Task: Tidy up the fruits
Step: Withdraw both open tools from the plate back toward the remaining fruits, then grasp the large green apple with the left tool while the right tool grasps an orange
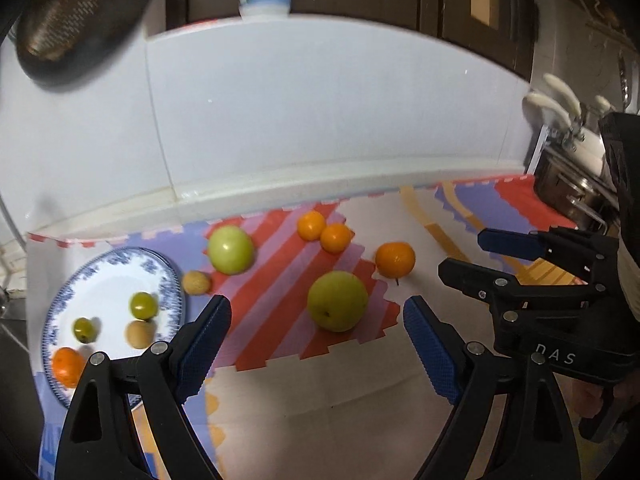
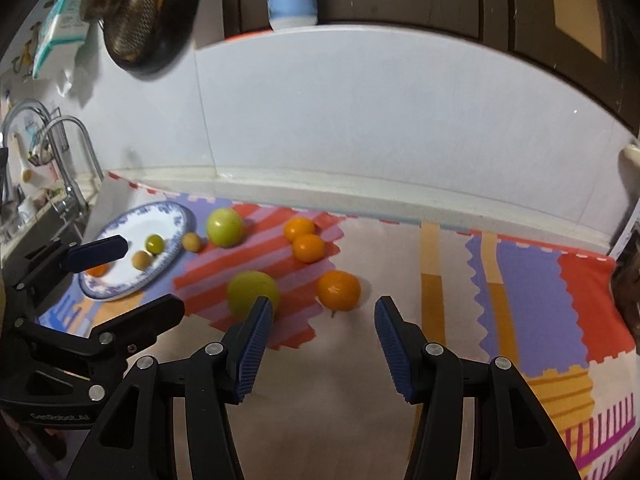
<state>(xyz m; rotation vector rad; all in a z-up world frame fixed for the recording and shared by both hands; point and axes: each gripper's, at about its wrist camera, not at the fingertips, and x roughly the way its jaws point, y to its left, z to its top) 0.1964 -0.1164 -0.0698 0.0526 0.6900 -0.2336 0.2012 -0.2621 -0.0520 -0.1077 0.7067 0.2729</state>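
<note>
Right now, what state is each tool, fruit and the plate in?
left tool: open, empty.
right tool: open, empty.
plate: holds four small fruits.
near green apple: loose on the mat.
far green apple: on the mat.
lone orange: on the mat.
tan fruit: beside the plate's rim.

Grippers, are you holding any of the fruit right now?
No. The left gripper and the right gripper both have their jaws open with nothing between them. The big green fruit and the orange lie loose on the mat.
</note>
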